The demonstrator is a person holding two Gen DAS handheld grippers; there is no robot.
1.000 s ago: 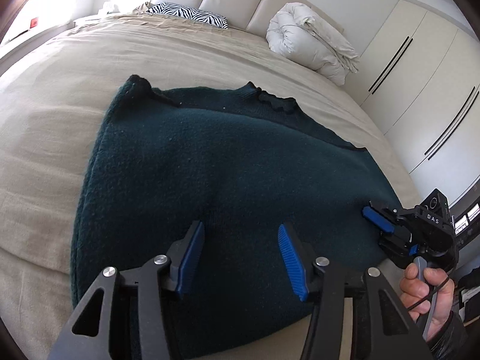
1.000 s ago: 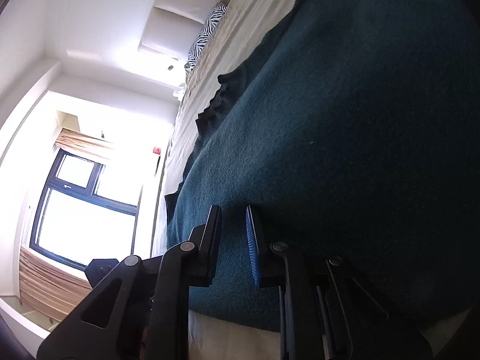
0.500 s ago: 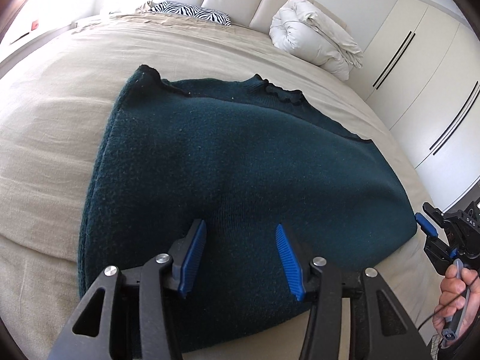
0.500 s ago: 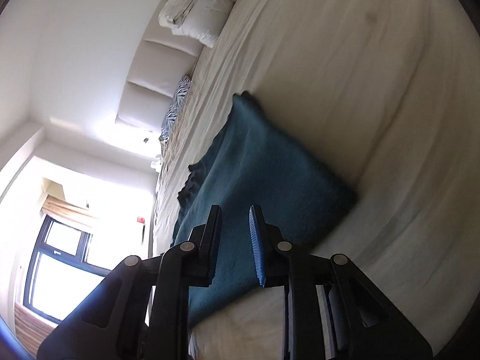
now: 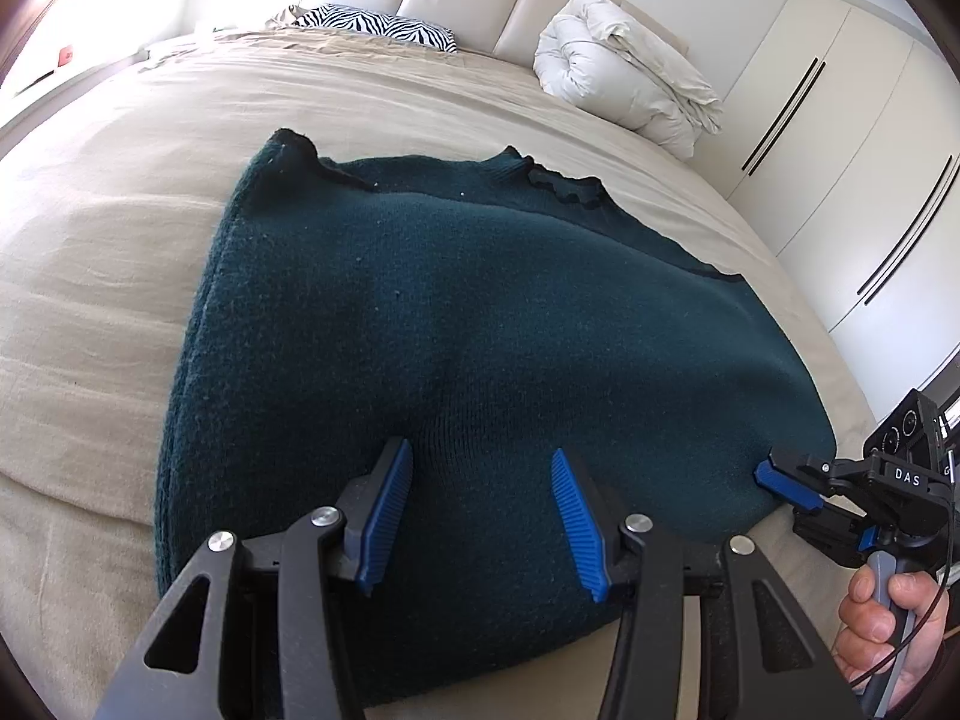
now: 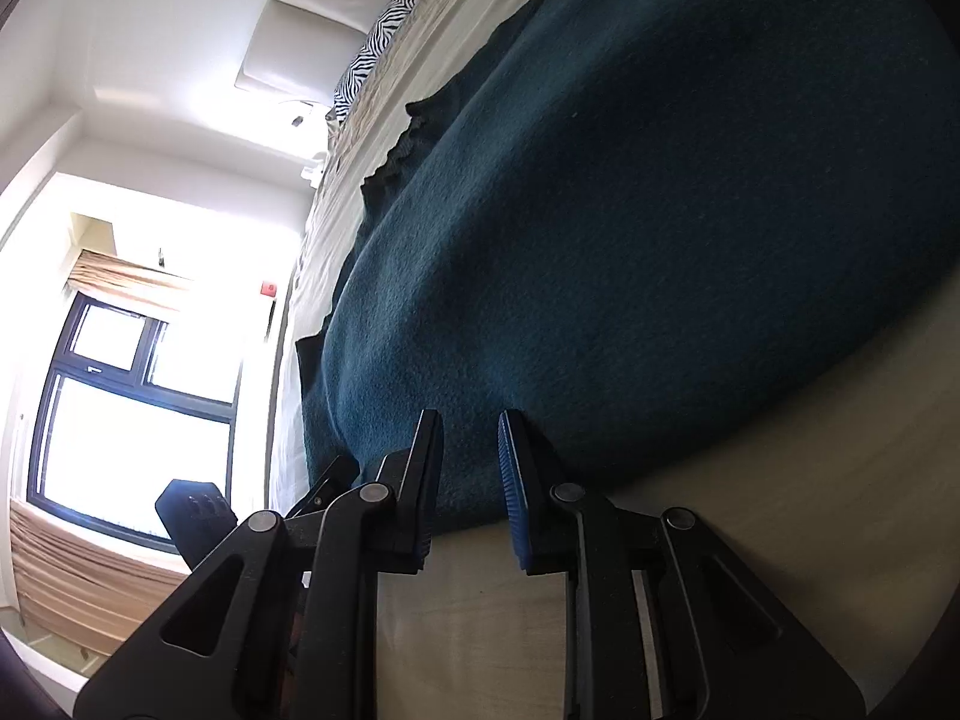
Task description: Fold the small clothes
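Since half a second ago the right gripper [image 5: 780, 483] is back at the near right corner of the one dark teal sweater [image 5: 480, 348], after sitting off the garment beside the bed edge; the left gripper [image 5: 483, 516] is staying where it was. The sweater is lying spread flat on the beige bed sheet [image 5: 108, 276], its fuzzy knit folded double with a scalloped dark trim along the far edge. The left gripper's two ribbed blue pads [image 5: 573, 525] are standing well apart above the near hem, gripping nothing. The right gripper's jaws are showing a narrow gap with the corner's edge just ahead of them, not pinched. One zebra-striped pillow [image 5: 378, 27] and one rolled white duvet [image 5: 624, 84] are resting by the padded headboard.
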